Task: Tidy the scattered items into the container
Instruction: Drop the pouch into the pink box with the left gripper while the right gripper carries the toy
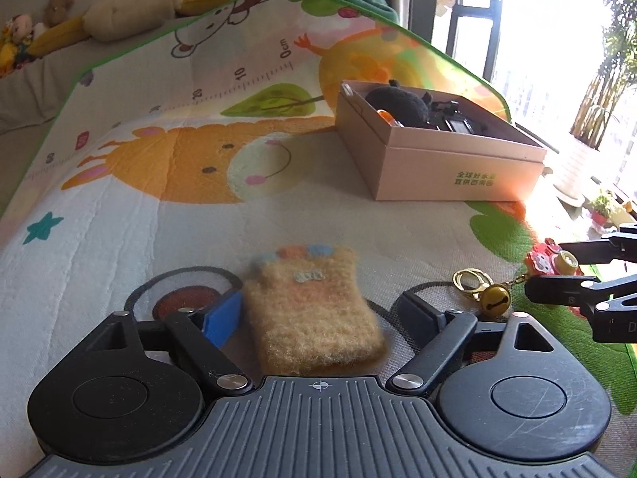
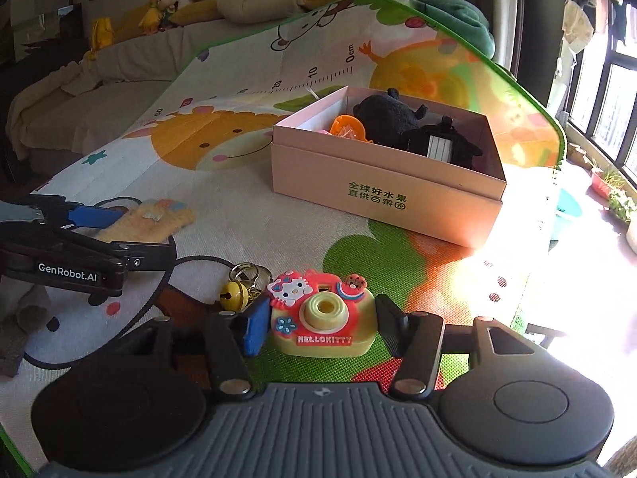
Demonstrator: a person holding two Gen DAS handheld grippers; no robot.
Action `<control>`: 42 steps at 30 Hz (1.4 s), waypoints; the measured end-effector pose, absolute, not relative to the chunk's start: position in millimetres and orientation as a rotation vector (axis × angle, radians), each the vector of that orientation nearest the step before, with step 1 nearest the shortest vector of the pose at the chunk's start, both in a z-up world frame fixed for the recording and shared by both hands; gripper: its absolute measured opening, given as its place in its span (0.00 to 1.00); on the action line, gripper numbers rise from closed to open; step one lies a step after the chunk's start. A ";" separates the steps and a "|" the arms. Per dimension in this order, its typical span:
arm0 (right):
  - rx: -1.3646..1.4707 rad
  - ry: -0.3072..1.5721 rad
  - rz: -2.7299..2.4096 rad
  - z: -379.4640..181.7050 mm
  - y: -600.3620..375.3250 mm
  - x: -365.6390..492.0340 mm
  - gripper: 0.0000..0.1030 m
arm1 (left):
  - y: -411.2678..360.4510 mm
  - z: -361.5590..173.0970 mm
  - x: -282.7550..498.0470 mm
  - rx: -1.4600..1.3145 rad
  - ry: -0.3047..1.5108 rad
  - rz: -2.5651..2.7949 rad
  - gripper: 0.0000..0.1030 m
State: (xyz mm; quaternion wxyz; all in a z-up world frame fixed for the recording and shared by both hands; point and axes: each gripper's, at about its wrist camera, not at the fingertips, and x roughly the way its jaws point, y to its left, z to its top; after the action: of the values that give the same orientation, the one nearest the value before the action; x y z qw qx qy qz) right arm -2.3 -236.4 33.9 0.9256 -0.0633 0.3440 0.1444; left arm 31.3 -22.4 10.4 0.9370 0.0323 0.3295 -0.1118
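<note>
both claws are straddling their targets on the play mat (image 1: 119, 207), neither clamped yet. left gripper (image 1: 318, 314): jaws part-spread around the fuzzy yellow pouch (image 1: 312, 310), blue pad touching its left edge, black pad clear of the right edge. right gripper (image 2: 318, 324): jaws part-spread around the hello kitty toy camera (image 2: 322, 318), blue pad at its left side, a visible gap on the right. the keyring with bell (image 2: 239, 286) sits just beside that blue pad, so close slowly and keep the chain out of the pinch. the pouch is soft, so grip mid-body and squeeze well in. the cardboard box (image 2: 382, 195) sits further back on the mat, already holding a black plush (image 2: 384, 117). lift clear of the near wall, then drop into the free corner.
</note>
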 end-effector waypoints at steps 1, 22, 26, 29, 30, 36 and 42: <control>-0.129 0.706 0.292 33.9 -238.4 -4.7 0.54 | -23.9 10.6 30.4 0.077 0.669 -0.235 0.68; -0.076 0.579 0.219 101.5 -284.3 -44.9 0.54 | -75.6 95.4 14.4 0.256 0.413 -0.460 0.58; -0.072 0.559 0.189 118.8 -292.7 -36.8 0.54 | -92.4 110.9 67.1 0.210 0.336 -0.508 0.58; -0.085 0.562 0.170 127.6 -295.1 -25.9 0.54 | -100.8 110.8 112.8 0.150 0.330 -0.543 0.68; -0.093 0.564 0.162 128.9 -294.9 -22.5 0.54 | -103.3 106.9 127.2 0.136 0.335 -0.545 0.82; -0.131 0.614 0.140 125.3 -293.1 -4.0 0.54 | -78.1 73.0 148.5 0.055 0.427 -0.491 0.94; -0.072 0.639 0.179 150.6 -292.9 30.9 0.54 | -54.3 46.9 126.5 0.061 0.526 -0.504 0.98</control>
State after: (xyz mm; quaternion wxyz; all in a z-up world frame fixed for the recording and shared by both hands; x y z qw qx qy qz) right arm 30.9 -292.9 150.6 0.9448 -0.0356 0.3135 0.0880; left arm 126.5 -54.3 46.9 0.9339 0.0300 0.2573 -0.2466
